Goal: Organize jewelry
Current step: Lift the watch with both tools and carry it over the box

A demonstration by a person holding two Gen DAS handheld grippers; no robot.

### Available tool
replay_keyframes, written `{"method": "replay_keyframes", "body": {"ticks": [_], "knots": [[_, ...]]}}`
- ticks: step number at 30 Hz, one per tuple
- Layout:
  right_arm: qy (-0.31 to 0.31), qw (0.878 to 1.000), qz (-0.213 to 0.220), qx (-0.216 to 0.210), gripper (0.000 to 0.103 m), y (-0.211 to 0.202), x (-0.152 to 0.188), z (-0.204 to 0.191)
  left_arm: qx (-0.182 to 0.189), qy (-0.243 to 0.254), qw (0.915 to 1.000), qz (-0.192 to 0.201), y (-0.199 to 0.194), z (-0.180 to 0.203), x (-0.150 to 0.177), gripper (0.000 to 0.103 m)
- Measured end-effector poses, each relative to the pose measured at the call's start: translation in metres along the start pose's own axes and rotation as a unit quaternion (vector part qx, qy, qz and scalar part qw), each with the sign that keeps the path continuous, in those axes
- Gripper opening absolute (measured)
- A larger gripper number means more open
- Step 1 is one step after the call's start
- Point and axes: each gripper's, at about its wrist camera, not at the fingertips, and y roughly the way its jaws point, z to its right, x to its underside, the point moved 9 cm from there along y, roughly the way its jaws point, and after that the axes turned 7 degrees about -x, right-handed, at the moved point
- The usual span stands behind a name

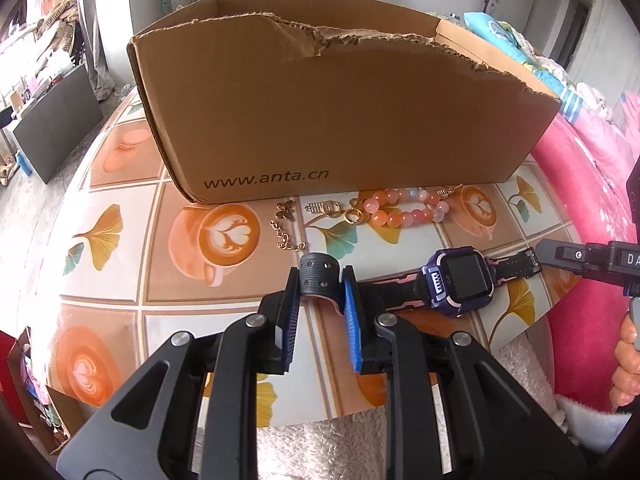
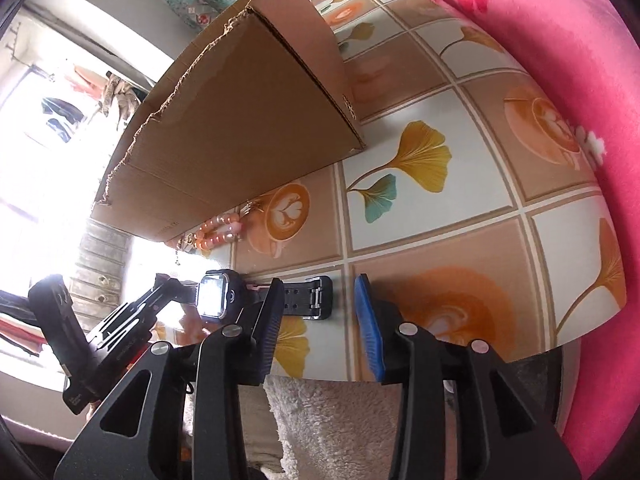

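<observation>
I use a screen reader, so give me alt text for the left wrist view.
The left gripper pinches one strap end of a purple smartwatch on a patterned table. Behind it, a pink bead bracelet lies before a torn cardboard box.

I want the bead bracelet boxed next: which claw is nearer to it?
Left. The left claw, clamped on the watch strap, sits just below the bead bracelet; the right claw is farther right.

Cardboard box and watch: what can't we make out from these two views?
- Cardboard box interior: both views, hidden by its own front wall.
- Watch screen: left wrist view shows it dark; right wrist view washes it out with glare.
- Butterfly chain: right wrist view, lost in window glare.
- Beaded bracelet: right wrist view, partly behind the box corner.
</observation>
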Motion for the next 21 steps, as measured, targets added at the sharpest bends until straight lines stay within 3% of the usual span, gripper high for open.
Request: {"method": "replay_keyframes", "body": {"ticks": [5, 7, 11, 14, 21], "knots": [[0.030, 0.997, -0.005, -0.065, 0.036, 0.011, 0.003, -0.009, -0.005, 0.001, 1.0000, 0.000, 0.001, 0.001, 0.000, 0.020], [0.021, 0.998, -0.002, -0.064, 0.035, 0.013, 0.003, -0.013, -0.007, 0.002, 1.0000, 0.001, 0.001, 0.002, 0.000, 0.020], [-0.038, 0.999, 0.004, -0.008, 0.009, 0.016, -0.002, -0.026, -0.011, 0.012, 0.9999, 0.004, 0.000, 0.006, -0.003, 0.020], [-0.080, 0.997, 0.003, 0.017, 0.007, 0.013, -0.006, -0.039, -0.002, 0.021, 0.9997, 0.012, -0.007, 0.009, -0.009, 0.018], [-0.146, 0.989, 0.012, -0.002, 0.006, -0.013, -0.016, -0.083, 0.045, 0.027, 0.9978, 0.040, -0.048, 0.015, -0.038, 0.017]]}}
